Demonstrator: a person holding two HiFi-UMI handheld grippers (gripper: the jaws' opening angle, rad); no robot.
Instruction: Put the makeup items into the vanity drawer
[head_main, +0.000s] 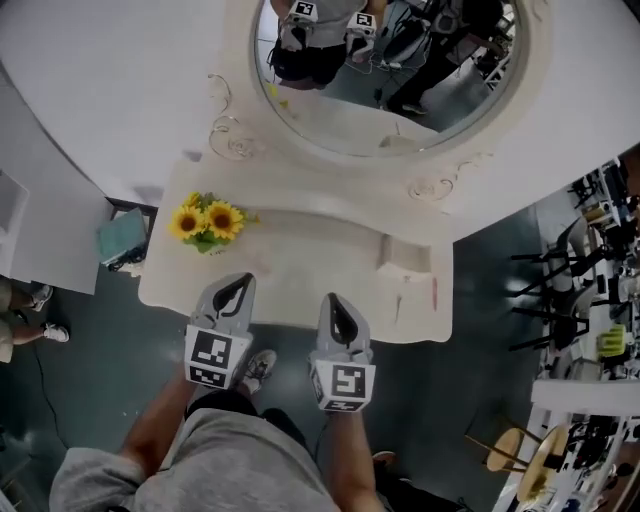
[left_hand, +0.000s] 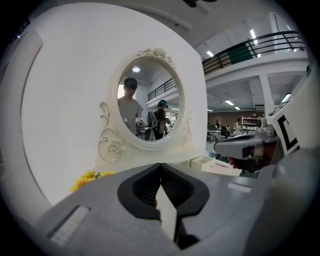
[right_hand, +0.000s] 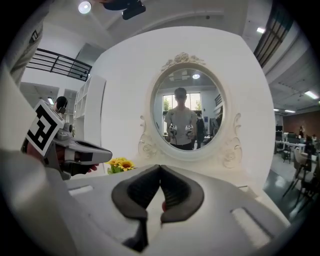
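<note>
Left tool (head_main: 238, 283) and right tool (head_main: 336, 302) are held pressed together, empty. Makeup items (head_main: 432, 292) lie near the tabletop's (head_main: 300, 262) right edge; a slim one could be pushed off by unopened jaws.

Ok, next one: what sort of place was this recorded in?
Probably a staged bedroom corner inside a big lab or hall: a cream vanity table with an oval mirror stands against a white panel, while a railed mezzanine and cluttered equipment stands show beyond it.
</note>
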